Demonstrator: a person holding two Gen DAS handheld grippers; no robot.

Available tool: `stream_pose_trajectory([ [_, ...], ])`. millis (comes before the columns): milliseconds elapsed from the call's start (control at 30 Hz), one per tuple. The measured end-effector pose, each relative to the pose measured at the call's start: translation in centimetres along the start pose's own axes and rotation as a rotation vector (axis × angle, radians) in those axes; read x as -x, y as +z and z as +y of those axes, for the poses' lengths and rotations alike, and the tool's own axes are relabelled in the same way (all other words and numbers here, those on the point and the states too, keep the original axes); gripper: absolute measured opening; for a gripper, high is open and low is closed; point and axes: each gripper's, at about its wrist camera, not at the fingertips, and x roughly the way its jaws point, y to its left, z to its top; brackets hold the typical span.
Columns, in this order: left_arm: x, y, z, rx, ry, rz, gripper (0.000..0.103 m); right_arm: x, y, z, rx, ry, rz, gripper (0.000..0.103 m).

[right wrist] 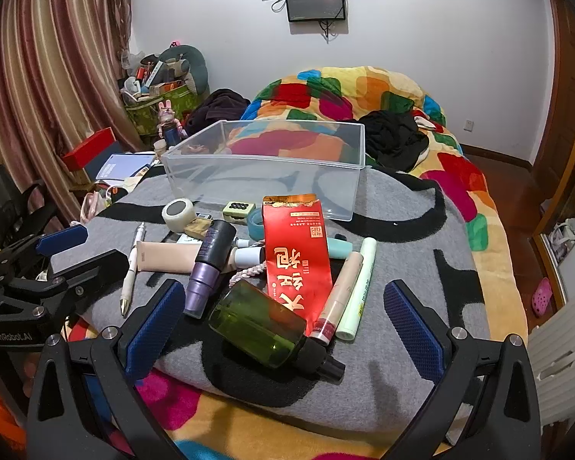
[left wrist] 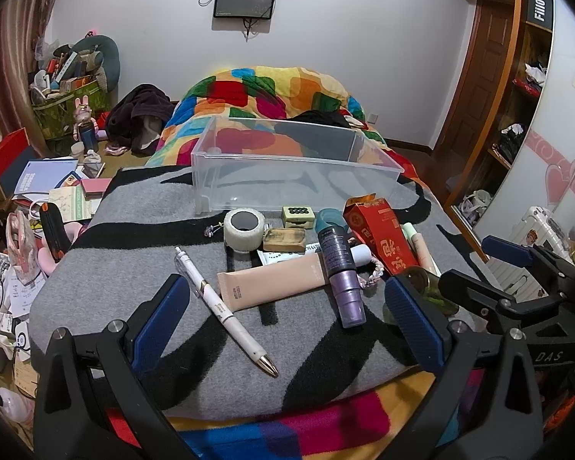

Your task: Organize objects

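Observation:
A clear plastic bin [left wrist: 295, 176] [right wrist: 264, 176] stands empty at the back of a grey and black mat [left wrist: 134, 222] on the bed. In front of it lie a white pen [left wrist: 226, 310], a beige tube [left wrist: 272, 280], a purple bottle [left wrist: 345, 280], a tape roll [left wrist: 243, 230], a red packet [right wrist: 297, 253], a green bottle [right wrist: 264, 326] and two slim tubes [right wrist: 349, 287]. My left gripper [left wrist: 287, 318] is open and empty, above the pen and beige tube. My right gripper [right wrist: 283, 318] is open and empty, around the green bottle.
A colourful blanket [right wrist: 364, 92] covers the bed behind the bin. Clutter, papers and boxes [left wrist: 50, 191] fill the floor to the left. A wardrobe [left wrist: 525, 88] stands at the right. The mat's front edge drops off just before the grippers.

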Motion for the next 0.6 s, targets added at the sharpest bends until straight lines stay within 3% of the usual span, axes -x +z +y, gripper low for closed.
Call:
stream_pose_trajectory([
  [600,0.45,-0.32,-0.09,0.003,0.011,-0.005,0.103,0.0,-0.06,0.34,-0.002,0.011,0.003,0.103],
])
